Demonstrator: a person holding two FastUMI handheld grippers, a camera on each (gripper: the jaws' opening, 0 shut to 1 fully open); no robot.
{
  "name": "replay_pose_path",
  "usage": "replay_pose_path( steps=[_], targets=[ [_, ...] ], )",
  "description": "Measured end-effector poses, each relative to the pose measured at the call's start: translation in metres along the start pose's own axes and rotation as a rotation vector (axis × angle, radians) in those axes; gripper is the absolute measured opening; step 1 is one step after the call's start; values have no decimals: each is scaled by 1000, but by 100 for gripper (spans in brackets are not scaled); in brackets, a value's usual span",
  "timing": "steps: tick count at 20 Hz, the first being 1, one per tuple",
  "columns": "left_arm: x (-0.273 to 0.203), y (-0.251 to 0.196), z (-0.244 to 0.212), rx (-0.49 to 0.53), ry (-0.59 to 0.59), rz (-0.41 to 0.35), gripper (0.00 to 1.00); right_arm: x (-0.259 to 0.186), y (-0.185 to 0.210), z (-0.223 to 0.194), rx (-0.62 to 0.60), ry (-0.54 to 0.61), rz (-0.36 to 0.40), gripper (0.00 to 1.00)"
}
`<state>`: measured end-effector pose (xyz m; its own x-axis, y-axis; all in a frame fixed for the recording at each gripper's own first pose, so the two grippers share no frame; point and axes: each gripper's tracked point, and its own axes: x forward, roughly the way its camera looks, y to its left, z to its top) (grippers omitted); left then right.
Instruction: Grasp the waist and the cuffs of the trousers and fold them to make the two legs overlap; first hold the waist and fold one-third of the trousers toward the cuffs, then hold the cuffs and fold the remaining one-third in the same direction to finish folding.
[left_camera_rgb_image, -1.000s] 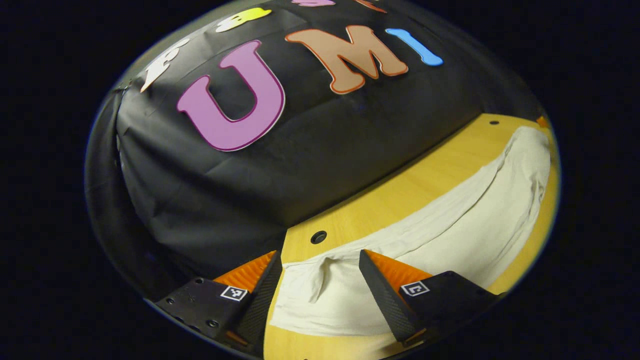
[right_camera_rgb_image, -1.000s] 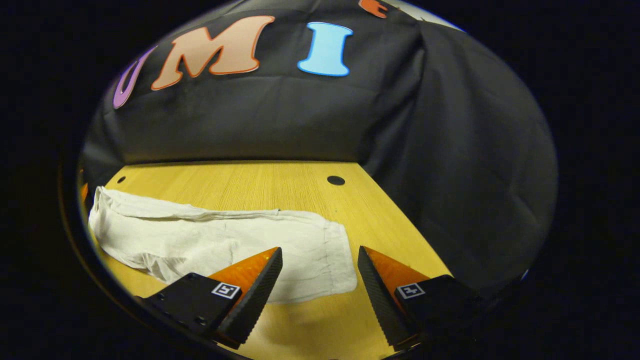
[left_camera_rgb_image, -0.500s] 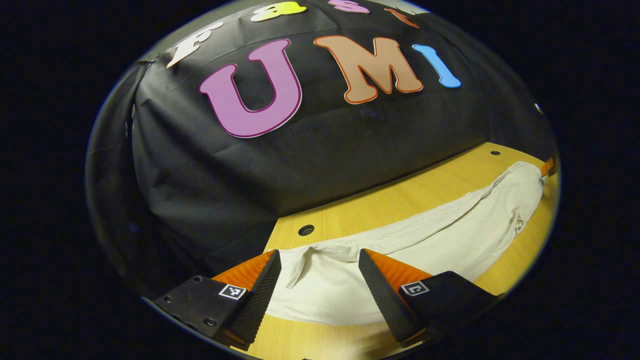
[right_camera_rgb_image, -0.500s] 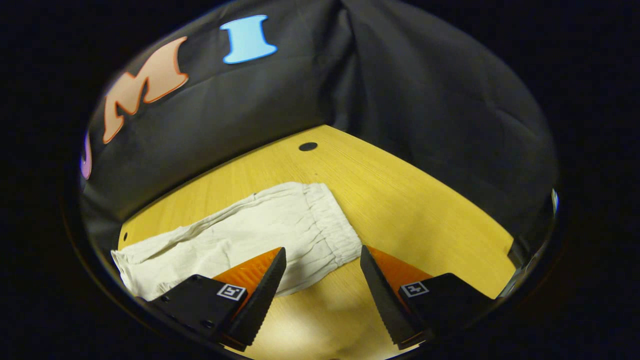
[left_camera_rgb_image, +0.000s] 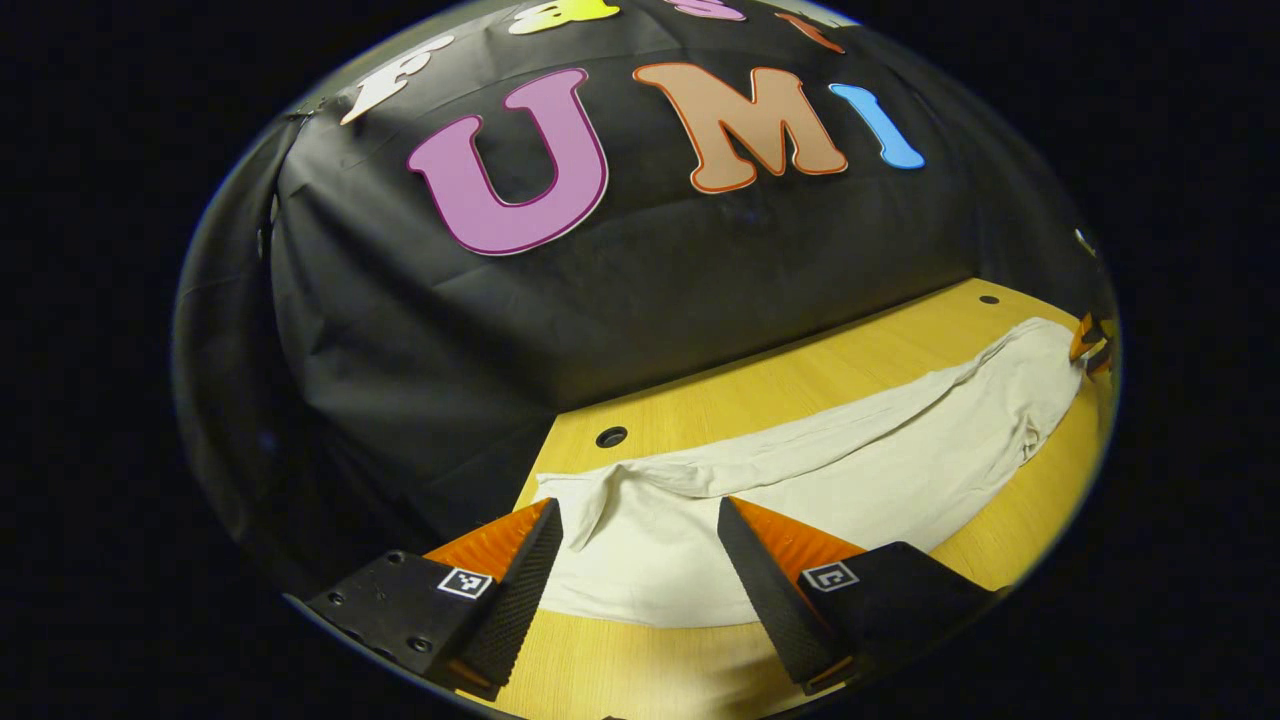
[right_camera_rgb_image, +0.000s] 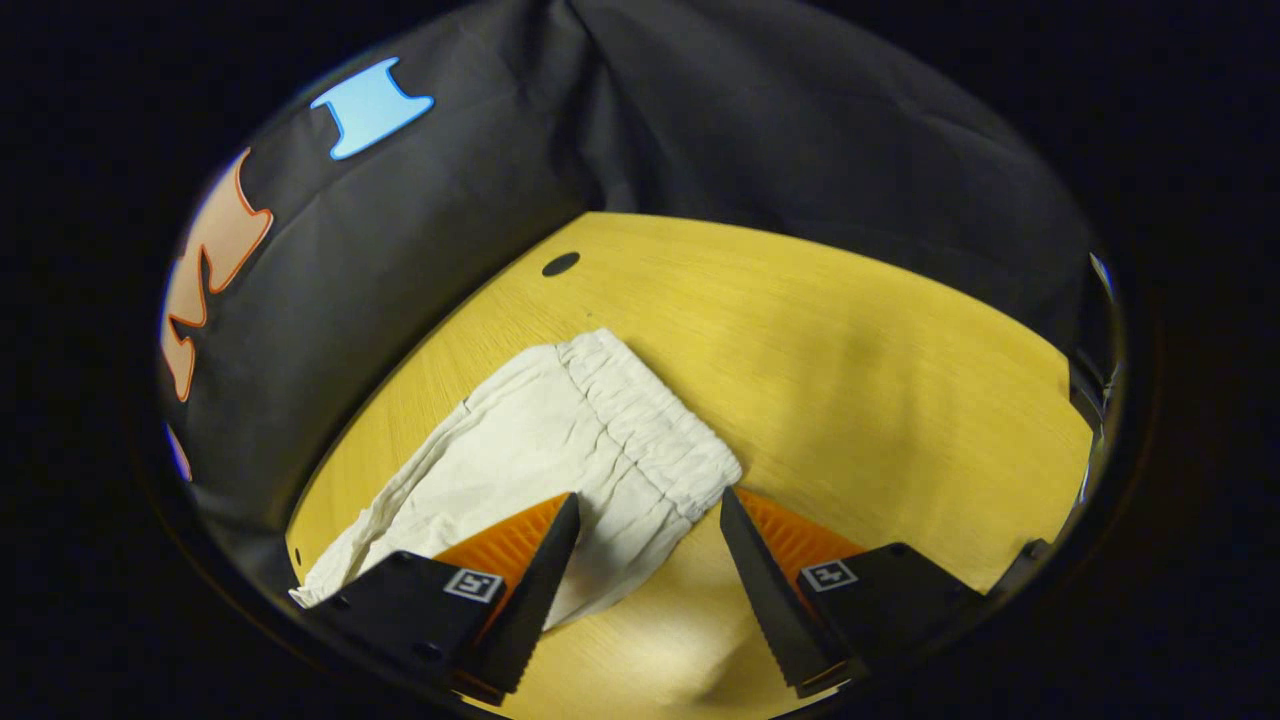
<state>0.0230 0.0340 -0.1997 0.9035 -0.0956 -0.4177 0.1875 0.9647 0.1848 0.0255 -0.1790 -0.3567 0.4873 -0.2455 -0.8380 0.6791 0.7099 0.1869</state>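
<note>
Still flat: pale, wrinkled trousers (left_camera_rgb_image: 820, 490).

We saw a yellow wood-grain table (left_camera_rgb_image: 800, 385), with a small dark round hole (left_camera_rgb_image: 611, 437) near its back edge in the left gripper view and another hole (right_camera_rgb_image: 560, 264) in the right gripper view. Cream trousers (left_camera_rgb_image: 800, 490) lay flat lengthwise on it, gathered waistband (right_camera_rgb_image: 650, 425) toward the right gripper side.
</note>
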Motion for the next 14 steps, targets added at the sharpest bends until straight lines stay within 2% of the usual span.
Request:
replay_pose_path(
  steps=[1, 2, 4, 5, 6, 8, 9, 10, 14],
  targets=[
    [-1, -2, 0, -3, 2, -4, 96, 0, -3, 3, -28, -13, -10, 75],
    [-1, -4, -2, -7, 6, -7, 96, 2, -4, 2, -51, 3, -13, 72],
    [-2, -10, -5, -14, 23, -15, 96, 3, -4, 0, -69, 25, -1, 53],
    [-3, -12, -7, -17, 28, -17, 96, 1, -3, 3, -52, 20, 7, 24],
    [-5, -14, -7, -17, 30, -20, 96, -1, -3, 6, -42, 30, 9, 23],
    [-7, -16, -6, -9, 29, -16, 96, 4, -8, 10, -51, 32, 7, 12],
    [-9, -18, -6, -5, 31, -17, 96, 4, -9, 11, -58, 27, -4, 12],
    [-11, -18, -6, -3, 33, -14, 96, 2, -10, 14, -59, 18, -14, 17],
    [-20, -18, -6, -24, 37, 5, 96, -1, 3, 9, -83, -16, -33, 17]
  ],
)
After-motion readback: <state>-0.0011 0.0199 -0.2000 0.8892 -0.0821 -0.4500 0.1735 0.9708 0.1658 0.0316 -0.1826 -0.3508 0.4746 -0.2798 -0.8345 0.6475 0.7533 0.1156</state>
